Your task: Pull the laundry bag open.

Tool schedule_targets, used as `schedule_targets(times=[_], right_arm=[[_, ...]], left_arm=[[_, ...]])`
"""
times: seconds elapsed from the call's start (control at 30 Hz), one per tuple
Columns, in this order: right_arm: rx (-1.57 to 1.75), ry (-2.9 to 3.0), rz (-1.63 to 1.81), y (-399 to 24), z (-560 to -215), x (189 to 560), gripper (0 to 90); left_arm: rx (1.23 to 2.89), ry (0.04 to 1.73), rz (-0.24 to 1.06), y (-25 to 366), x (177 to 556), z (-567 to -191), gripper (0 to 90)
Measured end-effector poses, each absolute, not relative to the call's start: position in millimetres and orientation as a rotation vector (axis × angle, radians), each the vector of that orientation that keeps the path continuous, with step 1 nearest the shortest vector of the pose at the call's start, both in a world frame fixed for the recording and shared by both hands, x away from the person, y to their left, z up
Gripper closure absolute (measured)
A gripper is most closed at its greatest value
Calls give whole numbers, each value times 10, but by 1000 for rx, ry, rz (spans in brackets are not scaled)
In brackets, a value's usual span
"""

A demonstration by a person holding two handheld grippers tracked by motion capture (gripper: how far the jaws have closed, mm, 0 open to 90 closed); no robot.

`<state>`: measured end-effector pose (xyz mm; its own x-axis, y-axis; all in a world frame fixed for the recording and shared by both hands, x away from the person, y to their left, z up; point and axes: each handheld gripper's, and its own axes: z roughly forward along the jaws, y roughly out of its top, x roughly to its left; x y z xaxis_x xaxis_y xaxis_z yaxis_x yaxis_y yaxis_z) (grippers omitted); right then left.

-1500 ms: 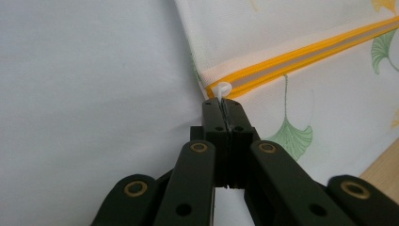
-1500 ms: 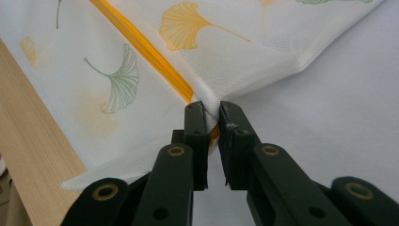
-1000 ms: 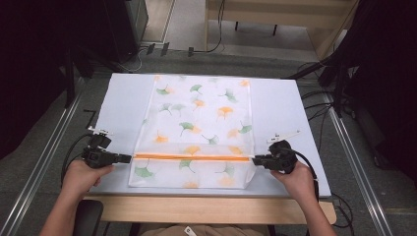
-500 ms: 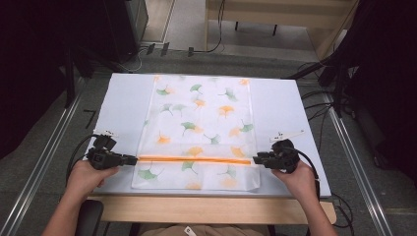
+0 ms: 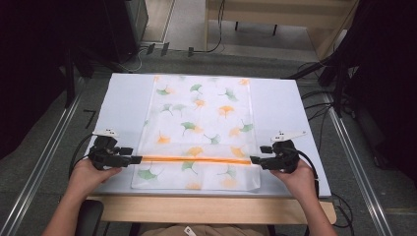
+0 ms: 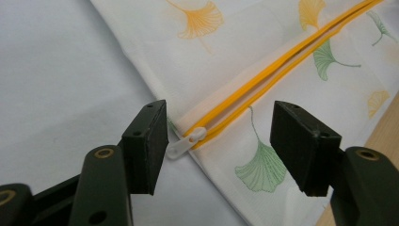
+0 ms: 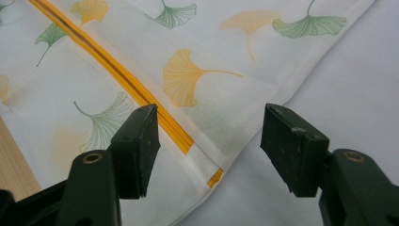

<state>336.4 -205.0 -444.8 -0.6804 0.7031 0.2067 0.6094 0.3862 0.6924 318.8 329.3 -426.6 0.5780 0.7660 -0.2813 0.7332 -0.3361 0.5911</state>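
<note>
Now stood wide open, just released, gripping nothing: left gripper [image 5: 136, 159] and right gripper [image 5: 254, 160] flanking the orange zipper's [image 5: 195, 159] ends, pull tab [image 6: 181, 147] leftmost.

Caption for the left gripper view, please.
Open left gripper straddles the white zipper pull at the end of the ginkgo-print pouch's orange zipper.
</note>
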Motion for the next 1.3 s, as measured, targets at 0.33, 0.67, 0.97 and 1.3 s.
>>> schedule_targets(times=[0.33, 0.67, 0.97, 1.3], right_arm=[[1206, 2463, 1196, -2144, -4445, 3375, 371], [1260, 2381, 1209, -2351, -4458, 3404, 352], [1308, 2323, 1192, -2534, -4522, 3459, 340], [1320, 2299, 1166, -2588, -4575, 3494, 321]], left_arm=[[2090, 1215, 95, 3341, 3206, -4279, 334], [2055, 1259, 126, 3446, 3256, -4292, 313], [2034, 1297, 166, 3548, 3301, -4297, 295], [2017, 1339, 169, 3613, 3331, -4325, 291]])
